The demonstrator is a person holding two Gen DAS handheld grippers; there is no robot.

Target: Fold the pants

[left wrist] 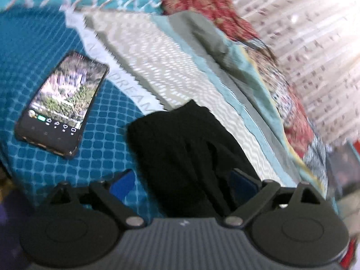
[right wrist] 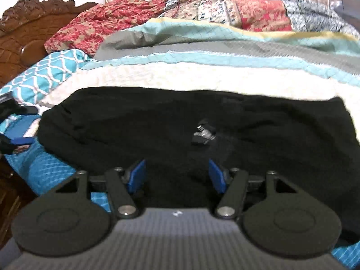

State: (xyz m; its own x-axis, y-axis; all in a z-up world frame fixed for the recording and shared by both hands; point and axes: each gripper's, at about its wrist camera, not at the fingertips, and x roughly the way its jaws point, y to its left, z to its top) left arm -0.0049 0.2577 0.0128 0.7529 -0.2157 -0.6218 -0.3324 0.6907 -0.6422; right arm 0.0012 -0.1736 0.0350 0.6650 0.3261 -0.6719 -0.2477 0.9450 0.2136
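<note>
Black pants [right wrist: 180, 121] lie spread flat across the bed, folded into a wide band, with a small black and white tag [right wrist: 203, 132] on top. My right gripper [right wrist: 176, 175] hovers over the near edge of the pants, open, with black fabric below the gap between its blue pads. In the left wrist view one end of the pants [left wrist: 186, 153] reaches toward me. My left gripper [left wrist: 182, 181] stands wide open over that end, its right pad above the cloth and its left pad above the blue bedcover. One of its blue pads [right wrist: 22, 140] shows at the left edge of the right wrist view.
A phone [left wrist: 60, 103] with a lit screen lies on the blue checked bedcover [left wrist: 108, 135], left of the pants. Behind them are a cream quilt [right wrist: 180, 76], a bunched patchwork blanket [right wrist: 225, 11], a teal patterned pillow [right wrist: 45, 72] and a carved wooden headboard [right wrist: 27, 33].
</note>
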